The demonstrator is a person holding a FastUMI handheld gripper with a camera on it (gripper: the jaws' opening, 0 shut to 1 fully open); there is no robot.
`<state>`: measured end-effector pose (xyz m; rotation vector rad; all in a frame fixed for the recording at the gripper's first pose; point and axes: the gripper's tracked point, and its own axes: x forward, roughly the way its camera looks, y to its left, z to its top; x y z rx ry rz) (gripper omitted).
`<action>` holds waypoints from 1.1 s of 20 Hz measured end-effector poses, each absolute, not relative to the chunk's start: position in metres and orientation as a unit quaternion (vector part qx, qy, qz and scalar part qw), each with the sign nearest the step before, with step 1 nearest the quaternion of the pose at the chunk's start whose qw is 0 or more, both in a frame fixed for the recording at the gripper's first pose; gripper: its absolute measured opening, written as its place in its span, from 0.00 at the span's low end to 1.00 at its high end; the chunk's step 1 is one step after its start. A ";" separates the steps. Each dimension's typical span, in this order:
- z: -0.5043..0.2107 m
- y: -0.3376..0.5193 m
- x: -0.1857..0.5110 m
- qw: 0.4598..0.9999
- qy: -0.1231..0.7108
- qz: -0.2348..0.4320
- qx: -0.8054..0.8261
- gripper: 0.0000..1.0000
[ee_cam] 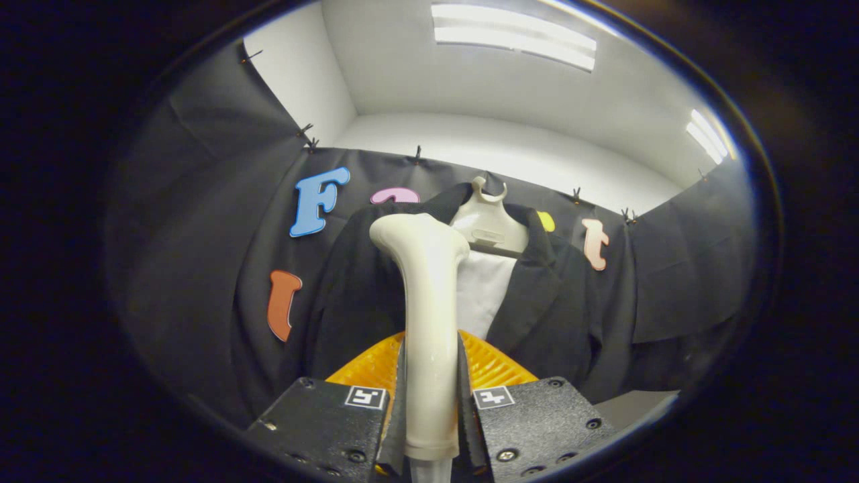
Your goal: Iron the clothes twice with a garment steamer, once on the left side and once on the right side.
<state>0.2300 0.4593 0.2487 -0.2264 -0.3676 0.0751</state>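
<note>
A cream garment steamer stands upright between my fingers, and my gripper is shut on its handle. Its head bends toward the left chest of a black jacket that hangs just beyond on a pale hanger. A white lining or shirt shows between the jacket's lapels. Whether the steamer head touches the cloth I cannot tell.
The black cloth wall wraps around behind the jacket on the left and right. A white ceiling with light strips is above. A pale surface shows low to the right of the fingers.
</note>
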 end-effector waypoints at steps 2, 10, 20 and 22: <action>0.238 0.457 0.228 0.978 -0.174 0.037 -0.111 0.34; 0.186 0.450 0.216 0.985 -0.126 0.043 -0.111 0.34; 0.120 0.441 0.200 0.988 -0.075 0.042 -0.126 0.34; 0.108 0.441 0.197 0.988 -0.066 0.045 -0.131 0.34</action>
